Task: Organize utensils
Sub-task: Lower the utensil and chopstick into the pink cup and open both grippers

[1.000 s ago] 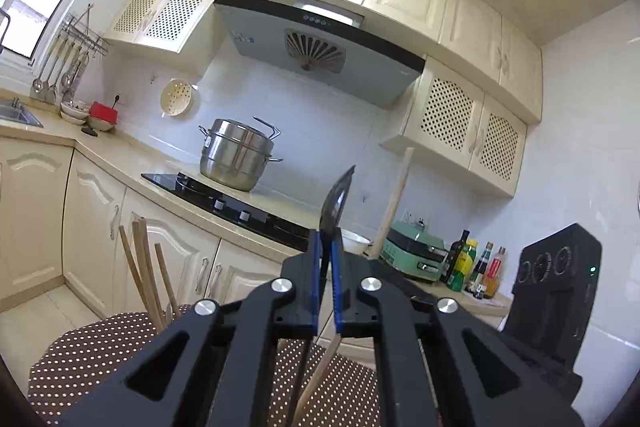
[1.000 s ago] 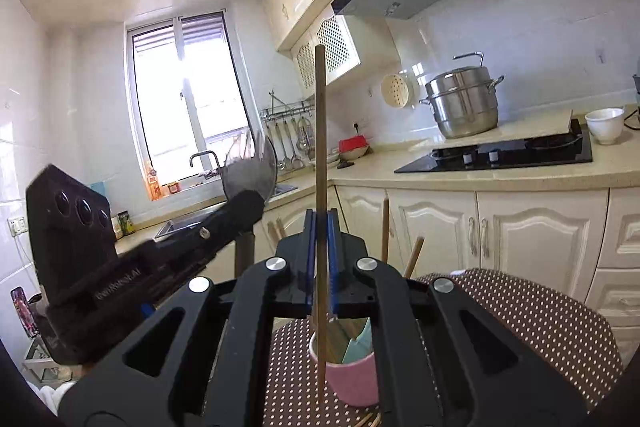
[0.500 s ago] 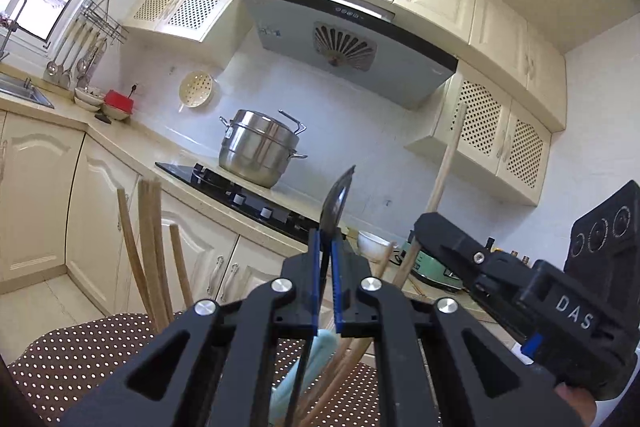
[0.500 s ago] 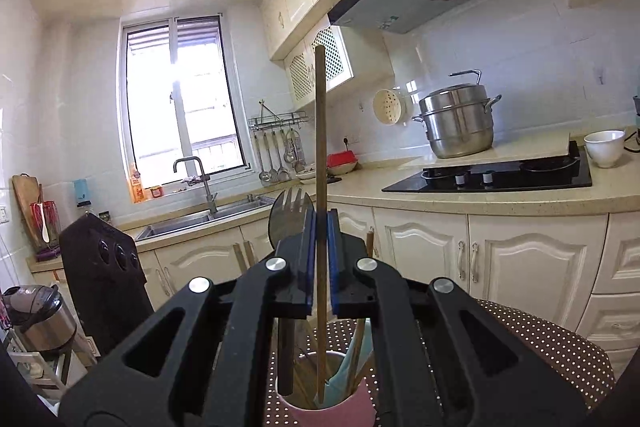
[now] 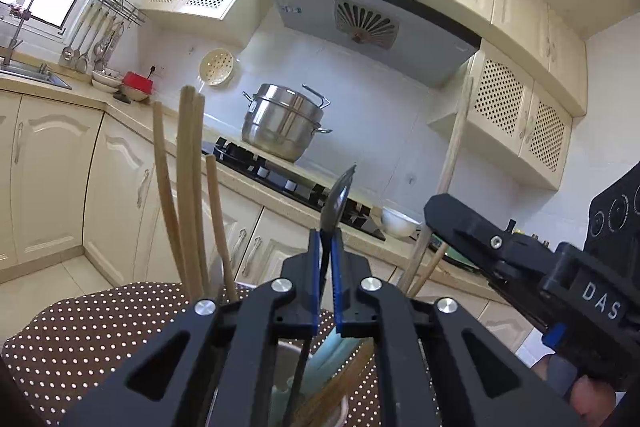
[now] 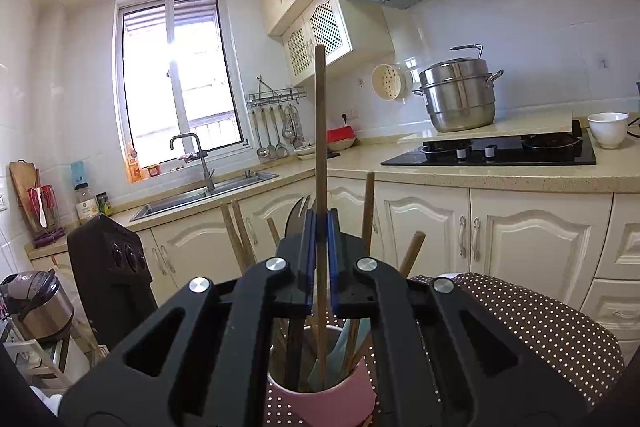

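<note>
My left gripper (image 5: 326,239) is shut on the thin handle of a black fork (image 5: 338,195), which stands upright with its head above the fingers. My right gripper (image 6: 320,223) is shut on a long wooden chopstick (image 6: 320,131), also upright. Both utensils reach down into a pink cup (image 6: 324,403) right below the grippers, which holds several wooden chopsticks (image 5: 188,187) and a teal utensil (image 5: 340,351). In the left wrist view the right gripper (image 5: 436,211) comes in from the right with its chopstick (image 5: 456,143). The black fork (image 6: 298,219) shows just left of the right fingers.
The cup stands on a table with a brown polka-dot cloth (image 5: 100,331). Behind it runs a kitchen counter (image 6: 480,175) with a black hob (image 6: 500,151), a steel pot (image 6: 460,91), a white bowl (image 6: 608,129) and a sink (image 6: 208,195).
Both grippers have sunk toward the cup, and the fork and chopstick now reach inside it. The right gripper has come into the left wrist view from the right.
</note>
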Demonstrator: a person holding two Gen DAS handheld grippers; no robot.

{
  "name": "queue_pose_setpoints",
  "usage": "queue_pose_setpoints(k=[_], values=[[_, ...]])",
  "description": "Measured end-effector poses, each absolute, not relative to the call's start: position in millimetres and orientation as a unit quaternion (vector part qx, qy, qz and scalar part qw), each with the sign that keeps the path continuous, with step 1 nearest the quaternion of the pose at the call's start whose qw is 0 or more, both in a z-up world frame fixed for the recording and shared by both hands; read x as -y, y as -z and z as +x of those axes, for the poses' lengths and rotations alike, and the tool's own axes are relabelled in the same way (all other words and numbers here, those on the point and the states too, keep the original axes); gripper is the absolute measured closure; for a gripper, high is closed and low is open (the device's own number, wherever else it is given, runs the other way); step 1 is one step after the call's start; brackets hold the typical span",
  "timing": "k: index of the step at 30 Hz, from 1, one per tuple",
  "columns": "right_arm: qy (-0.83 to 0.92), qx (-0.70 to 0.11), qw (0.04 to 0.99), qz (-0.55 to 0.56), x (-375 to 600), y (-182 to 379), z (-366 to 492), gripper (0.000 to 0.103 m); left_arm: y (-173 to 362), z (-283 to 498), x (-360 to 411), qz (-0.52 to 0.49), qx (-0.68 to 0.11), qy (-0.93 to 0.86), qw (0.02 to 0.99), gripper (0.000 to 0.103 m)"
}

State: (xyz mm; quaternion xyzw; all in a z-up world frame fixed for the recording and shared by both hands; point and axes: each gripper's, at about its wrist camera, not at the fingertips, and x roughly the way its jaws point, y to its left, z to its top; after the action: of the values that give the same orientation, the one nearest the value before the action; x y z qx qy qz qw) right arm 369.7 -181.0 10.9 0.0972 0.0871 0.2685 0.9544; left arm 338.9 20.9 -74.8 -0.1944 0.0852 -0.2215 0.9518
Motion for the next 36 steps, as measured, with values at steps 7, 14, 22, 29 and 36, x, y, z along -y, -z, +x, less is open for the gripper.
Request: queue_pose_setpoints(k=[7, 14, 22, 29, 36], values=[[-0.264, -0.1, 0.955, 0.09, 179.0, -6.9, 360.4, 0.097, 74.0, 319.6, -28.5, -0.157, -0.104, 0.206, 0.96, 0.098], [-0.256, -0.118, 0.956, 0.077, 173.0, -0.2, 351.8, 0.097, 74.0, 302.4, -29.8, -0.117, -0.131, 0.179, 0.968, 0.097], [-0.247, -0.14, 0.956, 0.071, 164.4, 11.6, 348.3, 0.097, 64.5, 285.3, -29.7, -0.069, -0.147, 0.157, 0.974, 0.067], [-0.24, -0.161, 0.955, 0.07, 161.5, 19.3, 348.5, 0.097, 57.5, 270.1, -30.5, -0.05, -0.153, 0.143, 0.976, 0.051], [-0.234, -0.175, 0.954, 0.07, 158.7, 25.2, 344.3, 0.097, 49.9, 253.8, -34.4, -0.035, -0.154, 0.11, 0.981, 0.044]])
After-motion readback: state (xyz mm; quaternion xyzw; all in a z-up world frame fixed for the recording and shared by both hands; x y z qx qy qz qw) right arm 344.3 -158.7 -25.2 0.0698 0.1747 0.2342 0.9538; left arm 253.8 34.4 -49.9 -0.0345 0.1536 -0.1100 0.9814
